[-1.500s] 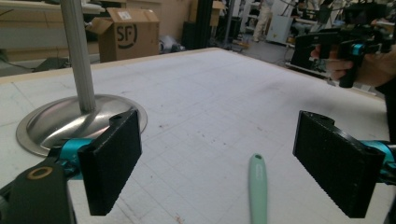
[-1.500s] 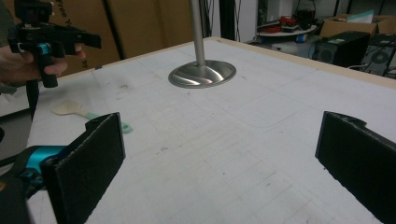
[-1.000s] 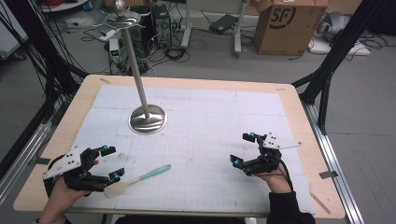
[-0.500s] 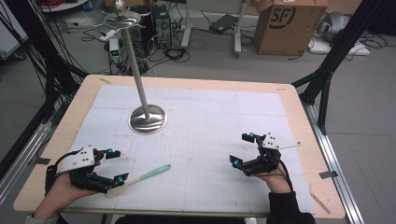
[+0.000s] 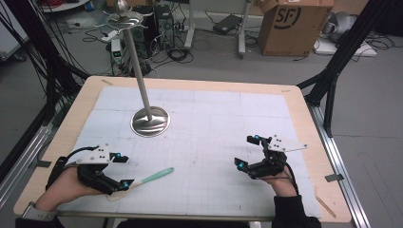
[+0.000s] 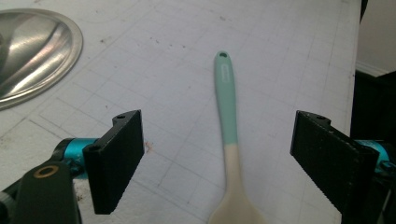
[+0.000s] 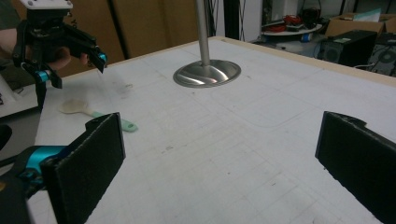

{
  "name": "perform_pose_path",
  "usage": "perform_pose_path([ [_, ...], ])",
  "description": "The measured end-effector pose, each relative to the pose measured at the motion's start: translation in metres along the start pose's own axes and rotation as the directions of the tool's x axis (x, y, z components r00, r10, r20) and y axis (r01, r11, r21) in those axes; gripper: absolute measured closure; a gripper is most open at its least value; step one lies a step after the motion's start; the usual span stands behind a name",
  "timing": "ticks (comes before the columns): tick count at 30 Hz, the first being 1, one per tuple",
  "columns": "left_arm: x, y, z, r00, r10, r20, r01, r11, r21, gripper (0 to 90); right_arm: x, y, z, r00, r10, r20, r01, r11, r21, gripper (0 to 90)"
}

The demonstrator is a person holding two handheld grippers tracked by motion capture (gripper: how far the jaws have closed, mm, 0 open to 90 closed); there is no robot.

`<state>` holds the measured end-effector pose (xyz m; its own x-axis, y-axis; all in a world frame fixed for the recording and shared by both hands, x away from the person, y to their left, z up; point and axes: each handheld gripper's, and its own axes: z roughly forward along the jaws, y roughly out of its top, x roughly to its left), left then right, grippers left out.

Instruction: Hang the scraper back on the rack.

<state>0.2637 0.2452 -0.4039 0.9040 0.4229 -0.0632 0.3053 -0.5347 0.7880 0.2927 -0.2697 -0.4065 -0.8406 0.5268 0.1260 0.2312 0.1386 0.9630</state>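
Observation:
A spatula with a teal handle and a cream head lies flat on the white mat near the front left. In the left gripper view the spatula runs lengthwise between the wide-apart jaws, untouched. My left gripper is open and hovers over the cream head end. It shows across the table as the left gripper above the spatula. My right gripper rests open at the front right with nothing between its jaws.
A steel stand with a round base and a tall pole stands on the mat at the back left. The stand base lies close ahead of my left gripper. The wooden table edge frames the mat. A cardboard box sits on the floor behind.
My left gripper has shifted slightly and turned so its jaws now straddle the spatula's head end. The spatula and my right gripper have stayed put.

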Motion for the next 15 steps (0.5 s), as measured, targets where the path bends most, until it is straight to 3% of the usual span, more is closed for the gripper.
perform_pose_path([
  [6, -0.002, 0.005, 0.009, 0.9986, 0.012, 0.051, -0.016, 0.9964, 0.083, 23.0, -0.001, 0.000, 0.001, 1.0000, -0.007, -0.001, 0.007, 1.000, -0.001, 0.6],
  [12, -0.004, 0.011, 0.017, 0.9982, 0.021, 0.056, -0.030, 0.9849, 0.171, 30.7, -0.001, 0.000, 0.001, 1.0000, -0.001, -0.005, 0.001, 1.000, 0.002, 0.6],
  [15, -0.005, 0.014, 0.021, 0.9976, 0.031, 0.062, -0.045, 0.9722, 0.230, 36.2, -0.001, 0.000, 0.001, 1.0000, -0.001, -0.006, 0.001, 1.000, 0.005, 0.6],
])
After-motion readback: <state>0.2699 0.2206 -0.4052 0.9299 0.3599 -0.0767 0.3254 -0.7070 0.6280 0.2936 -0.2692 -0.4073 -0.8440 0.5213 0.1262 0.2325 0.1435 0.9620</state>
